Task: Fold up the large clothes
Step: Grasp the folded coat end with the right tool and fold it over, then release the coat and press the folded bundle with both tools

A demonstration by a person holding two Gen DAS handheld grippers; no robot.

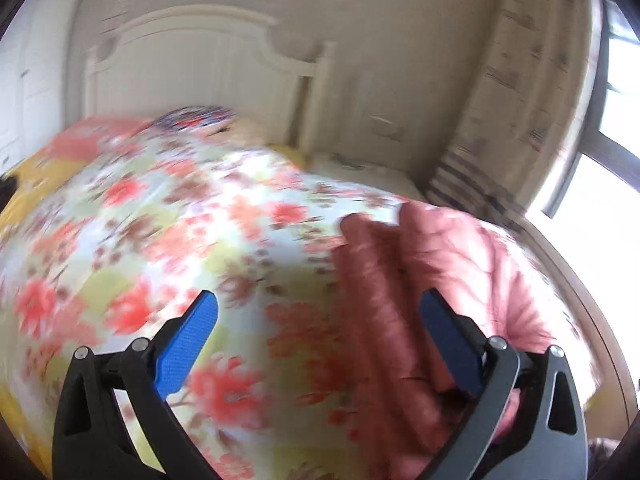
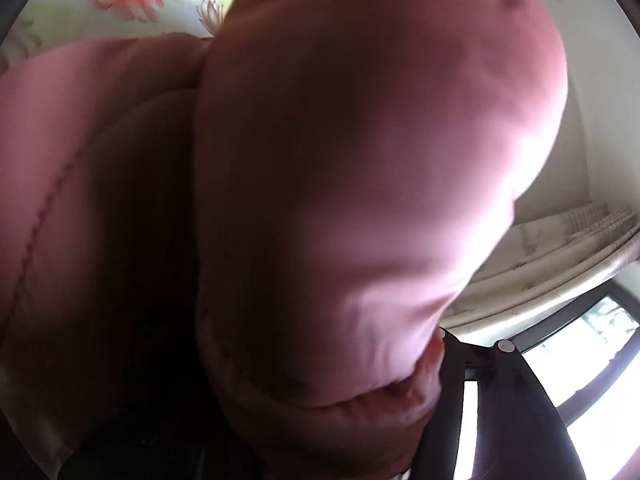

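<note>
Left wrist view: the left gripper (image 1: 318,320), black-framed with blue textured pads, stands wide apart and empty over a bed spread with a pale floral sheet of red and green blossoms (image 1: 168,220). The picture is smeared, so detail is poor. The pink quilted padded garment (image 1: 432,280) lies bunched on the sheet toward the right edge of the bed; a fold of it reaches back between the jaws on the right-hand side, close against one blue pad, but the pads are not pressing on it. Beyond stand a white panelled headboard (image 1: 200,56), a beige patterned curtain (image 1: 520,80) and a bright window (image 1: 612,128). Right wrist view: almost wholly filled by the same pink garment (image 2: 360,160), a rounded padded bulge pressed close to the lens, with a stitched seam down the shadowed left part. Only one dark finger arm of the right gripper (image 2: 472,400) shows at the lower right; its mate and the pads are buried under cloth, so whether it grips the garment or has let go I cannot tell — cloth does lie over the jaw area. Progress, as a judgement: the fold looks early or midway. The garment is in a heap with thick rolls, no flat squared shape is visible, and smoothing and the remaining folds seem still to do. Writing: no brand, label or legible text in either view.
</note>
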